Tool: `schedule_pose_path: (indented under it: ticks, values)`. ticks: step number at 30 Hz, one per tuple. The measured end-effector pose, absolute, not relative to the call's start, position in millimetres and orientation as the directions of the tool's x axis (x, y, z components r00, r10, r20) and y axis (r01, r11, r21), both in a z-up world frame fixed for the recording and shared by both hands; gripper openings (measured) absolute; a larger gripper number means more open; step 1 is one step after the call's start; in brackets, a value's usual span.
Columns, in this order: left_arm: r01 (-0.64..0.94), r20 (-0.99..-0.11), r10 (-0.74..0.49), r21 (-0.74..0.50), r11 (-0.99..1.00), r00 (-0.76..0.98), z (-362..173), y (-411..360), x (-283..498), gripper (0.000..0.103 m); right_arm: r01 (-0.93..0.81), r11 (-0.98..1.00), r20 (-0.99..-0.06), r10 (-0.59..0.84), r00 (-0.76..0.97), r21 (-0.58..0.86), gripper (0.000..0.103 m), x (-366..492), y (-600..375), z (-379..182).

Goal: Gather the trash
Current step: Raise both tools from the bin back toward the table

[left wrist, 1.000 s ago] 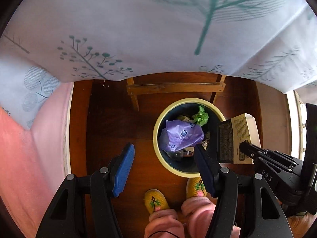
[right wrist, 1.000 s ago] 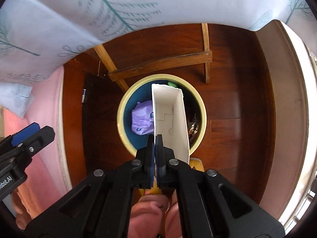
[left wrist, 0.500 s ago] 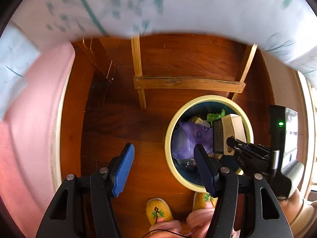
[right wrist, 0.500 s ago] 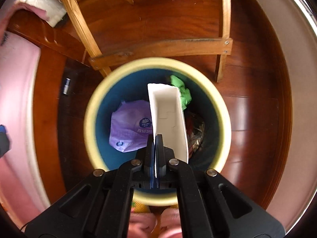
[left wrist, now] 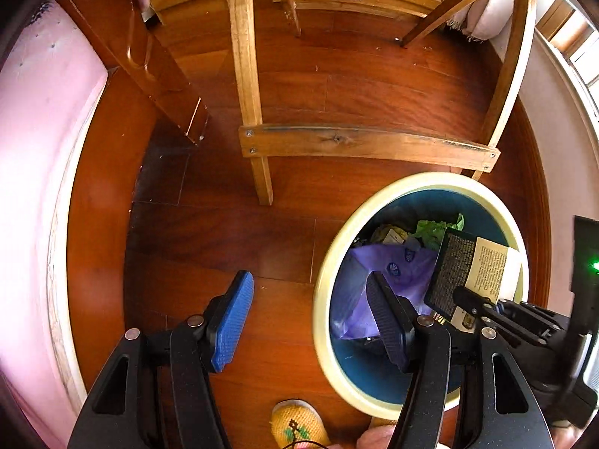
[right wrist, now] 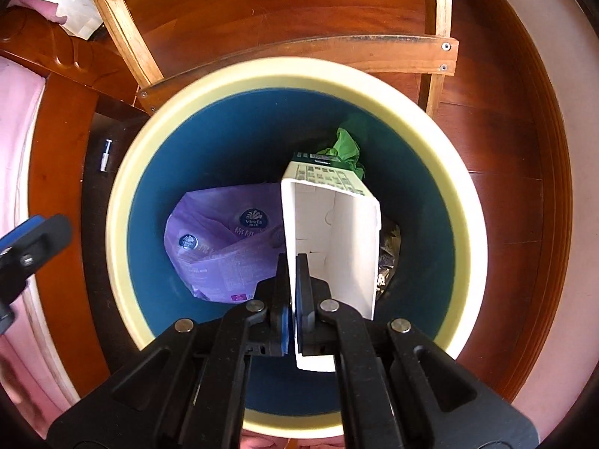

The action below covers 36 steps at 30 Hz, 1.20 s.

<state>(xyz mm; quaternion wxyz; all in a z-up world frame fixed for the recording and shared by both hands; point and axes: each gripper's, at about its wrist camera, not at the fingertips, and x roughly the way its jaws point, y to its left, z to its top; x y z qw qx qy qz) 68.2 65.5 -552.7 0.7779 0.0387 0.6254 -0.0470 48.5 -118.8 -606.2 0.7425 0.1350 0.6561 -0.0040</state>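
Cream-rimmed bin point(right wrist: 112, 232): blue inside, standing on the wooden floor point(left wrist: 374, 86); it is the landmark for all below.
Right claw point(right wrist: 293, 273): clenched on one wall of an open carton point(right wrist: 337, 232), held over the bin's mouth, open end toward the camera.
Carton: white inside, printed outside; in the left wrist view it point(left wrist: 483, 265) hangs over the bin's right side, dark panel and cream text panel showing.
Left claw point(left wrist: 318, 321): released, blue pads wide apart and holding nothing; one finger over the floor left of the bin, the other over the bin's near-left rim point(left wrist: 322, 292).
Purple bag point(right wrist: 224, 239): lying in the bin, left of the carton, with Vinda print.
Green scrap point(right wrist: 348, 146): in the bin at the far side, behind the carton.
Chair rail point(left wrist: 359, 144): pale wood, just beyond the bin, joining two legs.
Slipper point(left wrist: 295, 424): yellow knit, on the floor near-left of the bin.
Small tube point(right wrist: 106, 155): on the floor left of the bin.
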Motion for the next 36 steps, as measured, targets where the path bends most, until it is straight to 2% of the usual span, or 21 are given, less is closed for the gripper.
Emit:
schedule_pose_path:
  ticks: [2, 4, 5, 6, 7, 18, 36]
  values:
    - [0.131, -0.976, -0.025, 0.004, 0.991, 0.215, -552.2, 63.1, 69.2, 0.076, 0.181, 0.963, -0.973, 0.17, 0.157, 0.198, 0.001, 46.6, -120.3, -592.7]
    - [0.142, -0.974, -0.031, 0.001, 0.99, 0.225, -546.0, 60.5, 69.1, 0.077, 0.189, 0.958, -0.967, 0.182, 0.179, 0.215, 0.008, 44.4, -121.9, -577.2]
    - [0.149, -0.973, -0.031, 0.003, 0.989, 0.227, -543.3, 60.2, 70.1, 0.077, 0.196, 0.953, -0.962, 0.195, 0.192, 0.232, 0.022, 43.3, -123.3, -570.1]
    - [0.153, -0.973, -0.034, 0.002, 0.988, 0.229, -536.5, 58.7, 68.8, 0.077, 0.202, 0.947, -0.956, 0.207, 0.206, 0.248, 0.043, 42.1, -124.8, -562.3]
    - [0.156, -0.972, -0.039, -0.002, 0.988, 0.232, -531.6, 57.8, 68.5, 0.077, 0.209, 0.943, -0.952, 0.213, 0.219, 0.259, 0.051, 40.4, -126.2, -554.7]
    - [0.15, -0.969, -0.073, -0.038, 0.988, 0.234, -445.4, 59.2, 39.3, 0.077, 0.209, 0.928, -0.926, 0.242, 0.291, 0.308, 0.052, 6.2, -131.3, -458.5]
    - [0.207, -0.93, -0.155, -0.088, 0.974, 0.334, -210.8, 58.6, 8.0, 0.077, 0.148, 0.941, -0.89, 0.225, 0.397, 0.304, 0.051, -29.6, -119.6, -247.5]
